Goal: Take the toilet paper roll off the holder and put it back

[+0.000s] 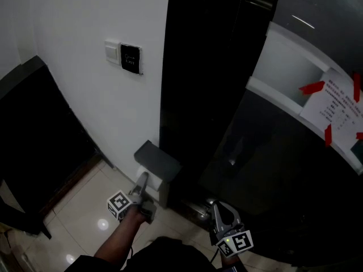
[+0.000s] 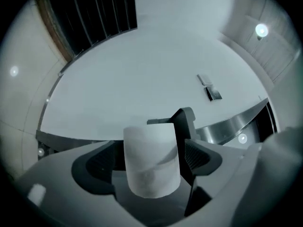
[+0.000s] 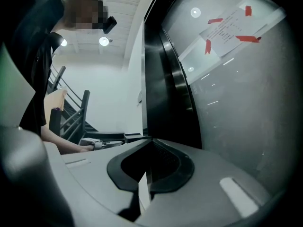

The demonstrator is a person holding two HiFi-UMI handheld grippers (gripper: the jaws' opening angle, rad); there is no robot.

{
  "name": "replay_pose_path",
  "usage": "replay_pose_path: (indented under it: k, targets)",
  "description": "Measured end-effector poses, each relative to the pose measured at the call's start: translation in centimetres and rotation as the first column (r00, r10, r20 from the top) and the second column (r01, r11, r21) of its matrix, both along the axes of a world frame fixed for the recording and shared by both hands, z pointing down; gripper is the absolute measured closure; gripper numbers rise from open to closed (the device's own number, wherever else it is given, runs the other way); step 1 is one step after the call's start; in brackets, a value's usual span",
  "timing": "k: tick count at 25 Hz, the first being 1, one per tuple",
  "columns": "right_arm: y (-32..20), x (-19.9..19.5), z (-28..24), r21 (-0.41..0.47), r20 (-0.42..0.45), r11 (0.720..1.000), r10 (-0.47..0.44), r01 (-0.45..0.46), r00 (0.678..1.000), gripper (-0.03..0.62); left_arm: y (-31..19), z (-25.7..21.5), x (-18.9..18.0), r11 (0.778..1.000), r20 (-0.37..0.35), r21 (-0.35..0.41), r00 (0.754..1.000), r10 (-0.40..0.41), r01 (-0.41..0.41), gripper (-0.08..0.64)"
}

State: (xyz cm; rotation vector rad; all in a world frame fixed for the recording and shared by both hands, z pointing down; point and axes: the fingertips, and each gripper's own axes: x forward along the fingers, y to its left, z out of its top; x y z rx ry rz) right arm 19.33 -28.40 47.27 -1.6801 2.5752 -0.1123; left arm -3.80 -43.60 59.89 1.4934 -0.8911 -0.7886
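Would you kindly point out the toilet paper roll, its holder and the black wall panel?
toilet paper roll (image 2: 151,162): left gripper view, middle of its white side.
holder (image 1: 157,158): head view, its grey top cover.
black wall panel (image 1: 130,58): head view, centre of its face.

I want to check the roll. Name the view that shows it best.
The left gripper view: the roll stands large and central between the left tool's open jaws, beside the dark holder. The head view shows only a white sliver of it under the holder's cover. The right gripper view does not show it.
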Motion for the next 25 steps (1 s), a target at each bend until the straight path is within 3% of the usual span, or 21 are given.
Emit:
replay_pose_path:
  k: [4,10,19,25]
  targets:
    - [-0.2,0.1,0.1,-0.006,-0.003,1.0,0.009,-0.009,1.0,0.578,-1.0,-1.1,0.9,0.999,-0.105,0.039,0.994,-0.002,0.006,0.121]
    - [-0.2,0.5,0.0,-0.01,-0.017,0.999,0.03,-0.03,0.999,0.578,-2.3,-0.5,1.5,0.999,-0.053,0.046,0.999,0.005,-0.002,0.121]
    - [0.5,1.8,0.0,-0.008,-0.03,0.997,0.072,-0.072,0.997,0.578,-3.2,0.2,1.6,0.999,-0.058,0.038,0.998,-0.005,0.007,0.123]
    - [0.5,1.7,-0.1,-0.006,-0.027,0.998,0.067,-0.067,0.997,0.578,-2.5,-1.3,3.5,0.999,-0.219,0.023,0.975,0.028,-0.023,0.124]
